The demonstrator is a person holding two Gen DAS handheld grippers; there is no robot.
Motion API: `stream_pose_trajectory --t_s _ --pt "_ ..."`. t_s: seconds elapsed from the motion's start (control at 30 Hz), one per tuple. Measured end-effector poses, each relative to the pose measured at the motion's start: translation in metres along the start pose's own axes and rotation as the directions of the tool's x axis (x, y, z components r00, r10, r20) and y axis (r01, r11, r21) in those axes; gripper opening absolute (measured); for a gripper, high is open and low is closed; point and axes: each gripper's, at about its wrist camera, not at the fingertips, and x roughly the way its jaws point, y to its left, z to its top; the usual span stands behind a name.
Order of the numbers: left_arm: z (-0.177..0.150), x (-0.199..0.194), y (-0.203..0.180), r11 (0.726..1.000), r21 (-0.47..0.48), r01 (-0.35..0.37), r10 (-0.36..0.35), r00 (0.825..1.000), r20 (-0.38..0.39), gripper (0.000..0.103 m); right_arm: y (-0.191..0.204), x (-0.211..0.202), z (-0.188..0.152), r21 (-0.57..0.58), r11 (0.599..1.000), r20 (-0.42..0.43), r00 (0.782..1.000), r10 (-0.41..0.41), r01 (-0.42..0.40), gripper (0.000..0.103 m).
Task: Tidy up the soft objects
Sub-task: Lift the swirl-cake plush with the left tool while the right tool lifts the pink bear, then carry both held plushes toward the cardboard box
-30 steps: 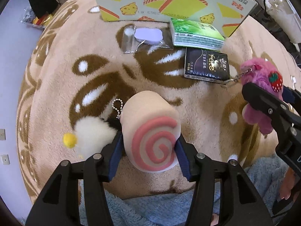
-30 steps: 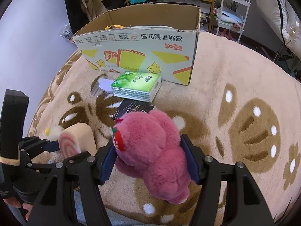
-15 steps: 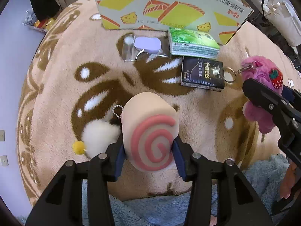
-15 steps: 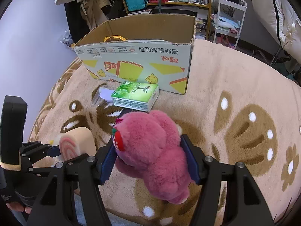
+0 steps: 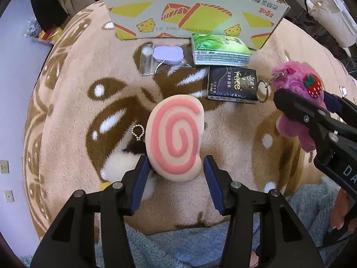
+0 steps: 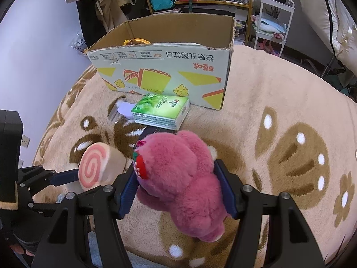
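Observation:
My left gripper (image 5: 175,170) is shut on a cream roll-shaped plush with a pink swirl (image 5: 175,138) and holds it above the blanket; it also shows in the right wrist view (image 6: 98,167). My right gripper (image 6: 176,189) is shut on a pink furry bear plush with a strawberry (image 6: 178,178), also seen at the right of the left wrist view (image 5: 299,93) with its key ring hanging. An open cardboard box (image 6: 165,71) stands at the back, beyond both grippers. A white fluffy plush with a yellow bit (image 5: 120,165) lies on the blanket under the left gripper.
In front of the box lie a green tissue pack (image 5: 219,49), a dark tissue pack (image 5: 232,84) and a clear bag with a lilac item (image 5: 166,57). The tan patterned blanket (image 6: 290,116) covers the surface. Shelves and a cart stand behind.
The left gripper has lifted the swirl plush higher and tilted it; the white plush is now further below. Both views have risen, showing more of the box.

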Motion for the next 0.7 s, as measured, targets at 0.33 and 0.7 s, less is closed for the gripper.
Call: stream_pose_trajectory --t_s 0.33,0.7 --pt "0.002 -0.007 0.001 1.000 0.000 0.026 -0.026 0.998 0.050 0.032 0.001 0.002 0.000 0.000 1.000 -0.006 1.000 -0.002 0.002 0.069" --pt "0.010 -0.015 0.015 1.000 -0.020 0.007 -0.004 0.986 0.168 0.013 -0.003 -0.011 0.008 0.006 1.000 0.074 0.997 -0.018 0.017 0.069"
